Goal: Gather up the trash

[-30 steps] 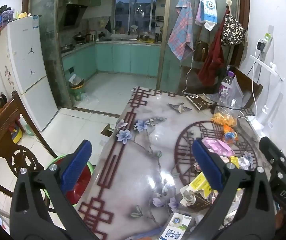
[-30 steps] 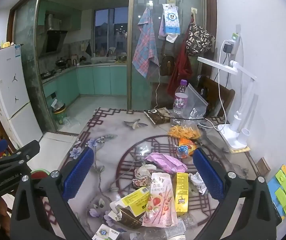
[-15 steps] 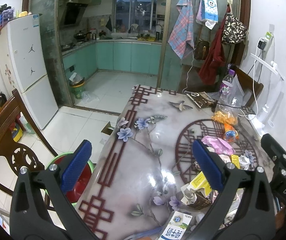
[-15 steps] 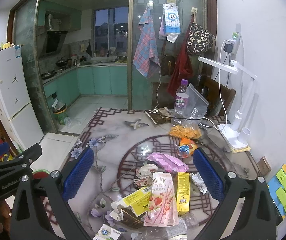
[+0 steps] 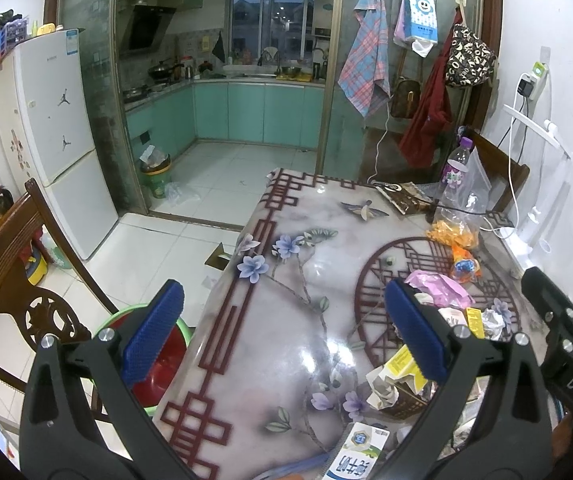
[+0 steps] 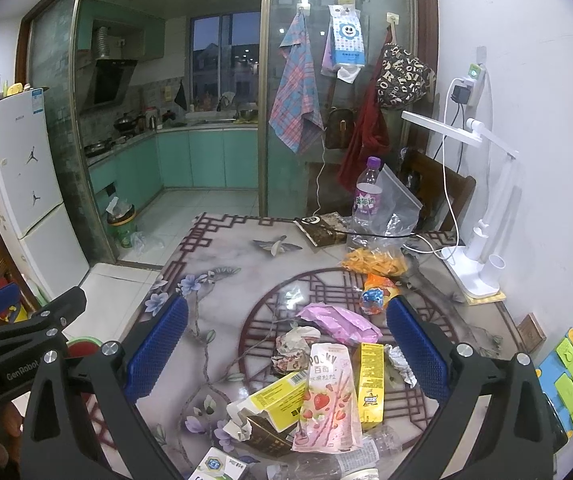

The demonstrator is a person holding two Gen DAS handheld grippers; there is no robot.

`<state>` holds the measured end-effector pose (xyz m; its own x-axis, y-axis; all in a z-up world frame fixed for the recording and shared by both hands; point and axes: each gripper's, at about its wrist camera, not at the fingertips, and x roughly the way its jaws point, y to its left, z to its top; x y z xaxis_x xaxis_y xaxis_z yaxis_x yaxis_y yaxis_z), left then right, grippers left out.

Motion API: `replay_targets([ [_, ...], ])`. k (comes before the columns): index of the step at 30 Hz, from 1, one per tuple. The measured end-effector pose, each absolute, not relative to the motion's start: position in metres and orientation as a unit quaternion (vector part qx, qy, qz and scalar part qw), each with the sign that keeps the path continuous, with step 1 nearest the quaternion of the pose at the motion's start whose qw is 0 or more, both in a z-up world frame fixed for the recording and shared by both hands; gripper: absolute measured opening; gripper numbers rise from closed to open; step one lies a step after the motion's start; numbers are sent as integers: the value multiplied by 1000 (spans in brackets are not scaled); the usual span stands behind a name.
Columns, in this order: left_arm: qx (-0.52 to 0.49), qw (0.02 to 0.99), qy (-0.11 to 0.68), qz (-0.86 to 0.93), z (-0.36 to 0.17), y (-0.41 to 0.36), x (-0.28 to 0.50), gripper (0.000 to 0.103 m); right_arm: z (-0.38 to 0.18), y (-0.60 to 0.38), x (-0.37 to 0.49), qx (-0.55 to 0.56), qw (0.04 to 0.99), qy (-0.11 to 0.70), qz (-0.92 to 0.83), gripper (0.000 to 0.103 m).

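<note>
Trash lies piled on the floral table (image 6: 214, 280): a pink Pocky pouch (image 6: 326, 396), a yellow carton (image 6: 370, 384), an opened yellow box (image 6: 274, 396), a purple wrapper (image 6: 338, 320), crumpled paper (image 6: 294, 344), an orange snack bag (image 6: 374, 292) and a flattened clear bottle (image 6: 326, 464). My right gripper (image 6: 286, 352) hangs open above the pile, holding nothing. My left gripper (image 5: 286, 340) is open over the table's left half, with the pile (image 5: 438, 320) behind its right finger. A red and green bin (image 5: 158, 364) stands on the floor left of the table.
A purple-capped bottle (image 6: 368, 196), a clear bag (image 6: 398, 208), a cable and a white desk lamp (image 6: 482, 216) crowd the table's far right. A wooden chair (image 5: 14, 280) stands left of the bin. A second bin (image 5: 156, 172) sits by the kitchen door.
Both grippers have drawn back and risen slightly, so the table and trash pile sit a little farther off. Both stay open.
</note>
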<state>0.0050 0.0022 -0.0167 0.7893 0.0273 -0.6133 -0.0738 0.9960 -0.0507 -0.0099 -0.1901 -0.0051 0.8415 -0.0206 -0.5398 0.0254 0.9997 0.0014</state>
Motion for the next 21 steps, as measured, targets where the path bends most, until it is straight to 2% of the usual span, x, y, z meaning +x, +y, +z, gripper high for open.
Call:
replay_targets([
  [21,-33,945,325,32,-21,10,8,99,-8,-188,-7,6,959,282,-11,96],
])
